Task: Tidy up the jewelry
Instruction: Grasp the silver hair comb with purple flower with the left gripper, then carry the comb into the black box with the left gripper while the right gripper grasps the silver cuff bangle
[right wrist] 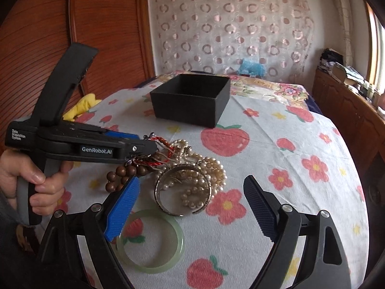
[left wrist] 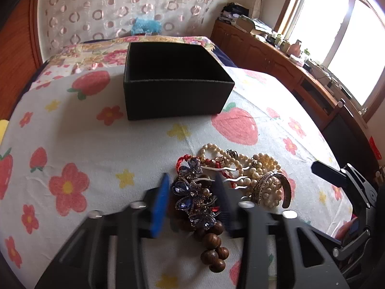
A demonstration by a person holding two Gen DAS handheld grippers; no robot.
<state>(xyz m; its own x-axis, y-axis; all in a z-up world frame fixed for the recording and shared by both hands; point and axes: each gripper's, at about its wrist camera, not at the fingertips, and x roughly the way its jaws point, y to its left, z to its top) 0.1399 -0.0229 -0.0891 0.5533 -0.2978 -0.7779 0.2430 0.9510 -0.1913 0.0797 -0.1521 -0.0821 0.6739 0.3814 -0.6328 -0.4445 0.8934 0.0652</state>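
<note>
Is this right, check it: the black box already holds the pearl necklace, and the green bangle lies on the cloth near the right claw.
Not quite. The left wrist view shows the black box empty; the pearl necklace lies in the jewelry pile on the cloth in front of it. The rest holds: the green bangle lies on the cloth near the right claw.

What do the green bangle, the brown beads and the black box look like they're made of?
Green bangle: probably jade or glass, being pale, translucent and glossy. Brown beads: likely polished wood, with visible grain. Black box: apparently matte card or fabric-covered board, with no shine.
</note>
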